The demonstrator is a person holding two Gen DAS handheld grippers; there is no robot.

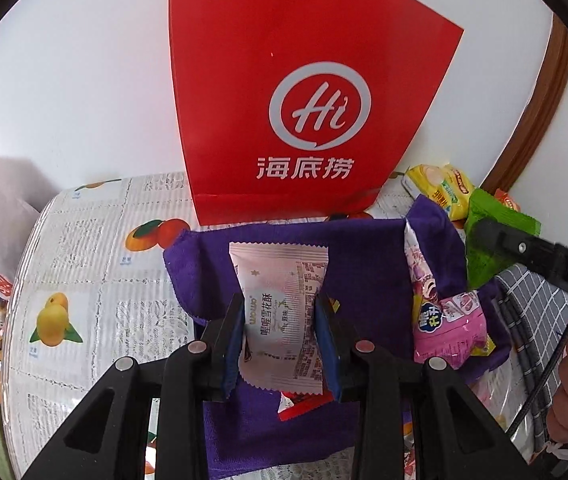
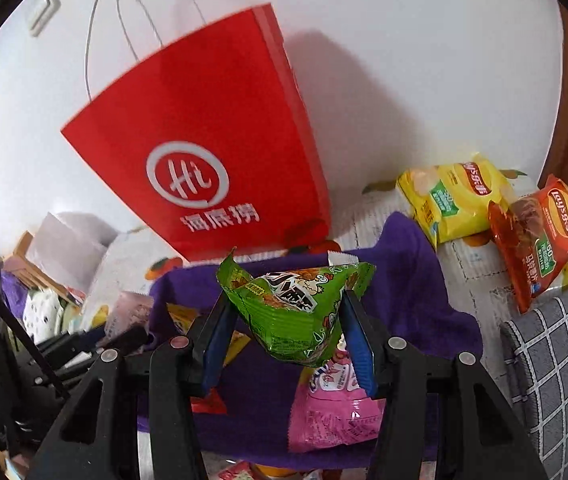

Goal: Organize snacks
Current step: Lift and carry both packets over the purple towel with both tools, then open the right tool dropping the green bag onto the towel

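My left gripper is shut on a pale pink-white snack packet and holds it above a purple cloth. My right gripper is shut on a green snack bag, held above the same purple cloth; the bag also shows at the right of the left wrist view. A pink snack pack lies on the cloth and shows under the right gripper. A red paper bag with a white logo stands behind the cloth against the wall.
A yellow chip bag and an orange-red chip bag lie at the back right on the fruit-print tablecloth. A grey checked cloth is at the right. A small red packet lies on the purple cloth. Clutter sits off the table's left edge.
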